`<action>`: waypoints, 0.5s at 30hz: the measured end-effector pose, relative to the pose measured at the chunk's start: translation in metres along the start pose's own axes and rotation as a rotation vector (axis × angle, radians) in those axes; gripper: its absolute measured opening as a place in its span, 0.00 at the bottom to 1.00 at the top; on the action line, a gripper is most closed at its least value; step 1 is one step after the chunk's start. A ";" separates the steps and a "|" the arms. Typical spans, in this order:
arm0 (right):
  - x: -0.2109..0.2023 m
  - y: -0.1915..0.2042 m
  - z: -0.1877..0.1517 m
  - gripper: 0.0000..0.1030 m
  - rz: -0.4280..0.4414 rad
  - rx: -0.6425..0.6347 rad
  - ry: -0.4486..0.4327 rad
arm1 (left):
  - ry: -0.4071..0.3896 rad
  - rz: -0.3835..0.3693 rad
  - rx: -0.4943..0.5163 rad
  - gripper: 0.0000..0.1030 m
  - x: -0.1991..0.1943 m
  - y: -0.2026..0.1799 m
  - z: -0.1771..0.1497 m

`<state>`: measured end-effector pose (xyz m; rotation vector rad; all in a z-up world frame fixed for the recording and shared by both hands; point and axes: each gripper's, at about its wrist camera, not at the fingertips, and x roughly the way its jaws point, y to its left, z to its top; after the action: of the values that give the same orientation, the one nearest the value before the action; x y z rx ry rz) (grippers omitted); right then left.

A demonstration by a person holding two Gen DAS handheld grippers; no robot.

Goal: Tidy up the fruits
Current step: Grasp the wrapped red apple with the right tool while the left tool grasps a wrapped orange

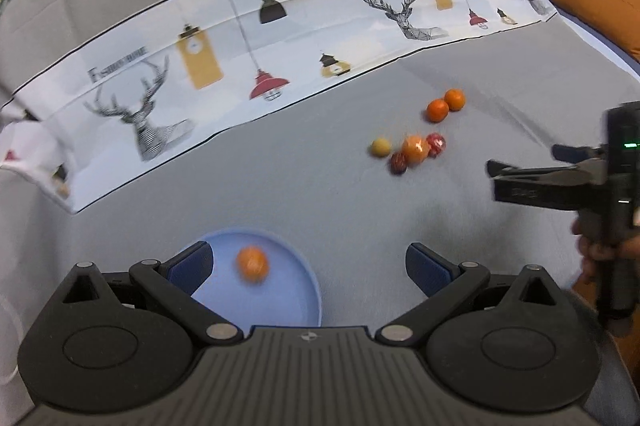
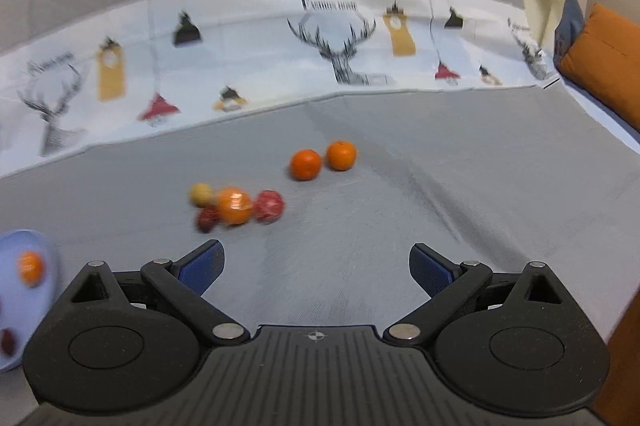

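Fruits cluster lies ahead-left of right gripper, nearer than left gripper over plate; both jaws released, empty.

"FASHION HOME" is printed on the cloth, beside the stags at left and upper right; in the right wrist view it is blurred.

A pale blue plate lies on the grey bed, holding one orange. Farther toward the patterned far edge, two oranges sit touching. Between them and the plate clusters a wrapped orange, a small yellow fruit and two red fruits.
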<state>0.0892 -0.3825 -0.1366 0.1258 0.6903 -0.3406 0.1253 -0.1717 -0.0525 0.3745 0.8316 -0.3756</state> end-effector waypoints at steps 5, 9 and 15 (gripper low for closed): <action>0.087 0.003 0.010 0.96 -0.029 -0.046 0.084 | 0.009 -0.007 0.042 1.00 0.044 -0.011 0.026; 0.136 0.010 0.013 0.96 0.008 -0.083 0.076 | 0.015 -0.034 0.102 1.00 0.080 -0.024 0.039; 0.156 -0.004 0.012 0.94 0.060 -0.032 -0.030 | -0.031 -0.121 0.218 1.00 0.133 -0.050 0.057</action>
<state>0.2076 -0.4303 -0.2278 0.1107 0.6605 -0.2732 0.2206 -0.2646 -0.1280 0.5205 0.7873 -0.5865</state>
